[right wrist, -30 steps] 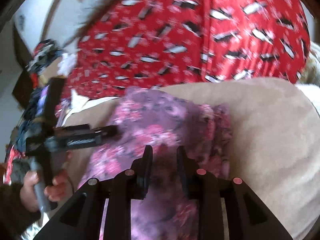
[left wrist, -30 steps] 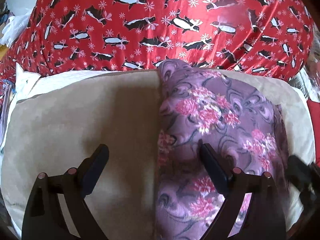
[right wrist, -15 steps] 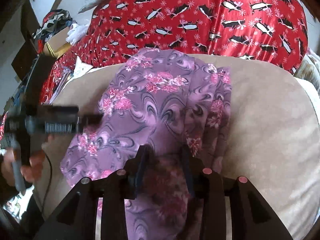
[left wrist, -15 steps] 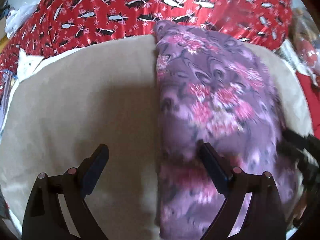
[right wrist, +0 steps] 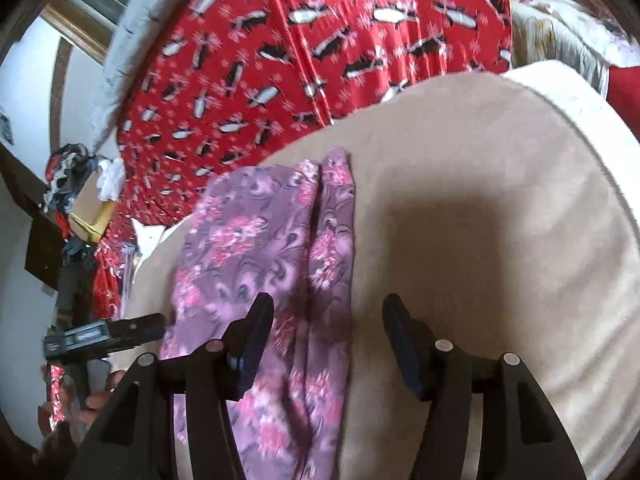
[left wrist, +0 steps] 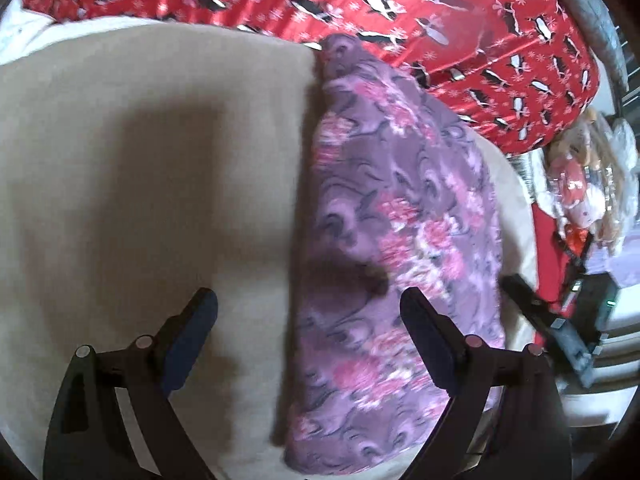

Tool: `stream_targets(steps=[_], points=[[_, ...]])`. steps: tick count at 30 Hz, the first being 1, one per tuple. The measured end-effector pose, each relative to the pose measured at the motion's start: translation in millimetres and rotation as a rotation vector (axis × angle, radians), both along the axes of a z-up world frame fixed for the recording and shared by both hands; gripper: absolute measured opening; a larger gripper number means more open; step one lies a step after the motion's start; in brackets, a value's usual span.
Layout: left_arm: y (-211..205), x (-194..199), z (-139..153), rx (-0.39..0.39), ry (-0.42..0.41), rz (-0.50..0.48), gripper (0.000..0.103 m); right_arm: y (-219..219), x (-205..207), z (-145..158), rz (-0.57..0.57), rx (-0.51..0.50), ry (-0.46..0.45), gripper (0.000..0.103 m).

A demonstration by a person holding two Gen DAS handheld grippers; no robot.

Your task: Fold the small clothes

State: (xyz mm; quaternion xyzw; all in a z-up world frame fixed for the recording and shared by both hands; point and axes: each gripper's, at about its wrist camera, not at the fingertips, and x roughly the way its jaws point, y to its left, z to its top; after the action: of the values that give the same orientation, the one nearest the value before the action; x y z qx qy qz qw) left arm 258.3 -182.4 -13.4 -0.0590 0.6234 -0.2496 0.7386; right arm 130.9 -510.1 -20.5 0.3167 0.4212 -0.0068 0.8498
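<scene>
Both tongs, left (left wrist: pixel 308 308) and right (right wrist: pixel 328 316), gape wide, holding nothing. The purple floral garment (left wrist: pixel 400 240) lies folded lengthwise on the beige cushion (left wrist: pixel 140 180), toward 1 o'clock from the left tongs.

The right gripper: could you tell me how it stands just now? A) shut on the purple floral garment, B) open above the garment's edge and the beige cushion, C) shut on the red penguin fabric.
B: the right gripper is open, its fingers apart over the purple floral garment and beige cushion, gripping nothing.
</scene>
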Motion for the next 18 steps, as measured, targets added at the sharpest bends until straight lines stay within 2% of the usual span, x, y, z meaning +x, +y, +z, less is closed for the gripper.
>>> stream_targets(steps=[3, 5, 6, 7, 9, 11, 12, 13, 14, 15, 16, 18], points=[[-10, 5, -11, -0.058, 0.059, -0.023, 0.094, 6, 7, -11, 0.023, 0.051, 0.004, 0.059], [-16, 5, -13, -0.064, 0.06, -0.035, 0.094, 21, 13, -11, 0.12, 0.144, -0.049, 0.062], [-21, 6, -14, -0.061, 0.051, -0.041, 0.094, 27, 17, -11, 0.137, 0.124, -0.055, 0.07], [-23, 7, -14, -0.059, 0.048, -0.043, 0.094, 30, 19, -11, 0.151, 0.098, -0.06, 0.073], [-30, 9, -13, -0.065, 0.041, -0.038, 0.094, 31, 28, -14, 0.152, 0.051, -0.039, 0.069], [-36, 9, -10, -0.063, 0.03, -0.033, 0.094, 27, 33, -19, 0.115, 0.061, -0.034, 0.066], [-41, 9, -8, -0.049, 0.016, -0.036, 0.088, 28, 31, -17, 0.097, 0.059, -0.037, 0.056], [-44, 7, -7, -0.024, -0.004, -0.037, 0.084, 31, 33, -15, 0.087, 0.033, -0.033, 0.04], [-46, 4, -4, 0.011, -0.036, -0.037, 0.073, 38, 36, -10, 0.103, -0.014, -0.034, 0.038], [-51, 0, 0, 0.048, -0.075, -0.048, 0.061, 46, 38, -4, 0.113, -0.082, -0.036, 0.027], [-53, -3, 4, 0.068, -0.103, -0.053, 0.056, 50, 36, 1, 0.123, -0.122, -0.042, 0.024], [-53, -11, 15, 0.097, -0.168, -0.068, 0.035, 56, 32, 10, 0.119, -0.185, -0.041, 0.021]])
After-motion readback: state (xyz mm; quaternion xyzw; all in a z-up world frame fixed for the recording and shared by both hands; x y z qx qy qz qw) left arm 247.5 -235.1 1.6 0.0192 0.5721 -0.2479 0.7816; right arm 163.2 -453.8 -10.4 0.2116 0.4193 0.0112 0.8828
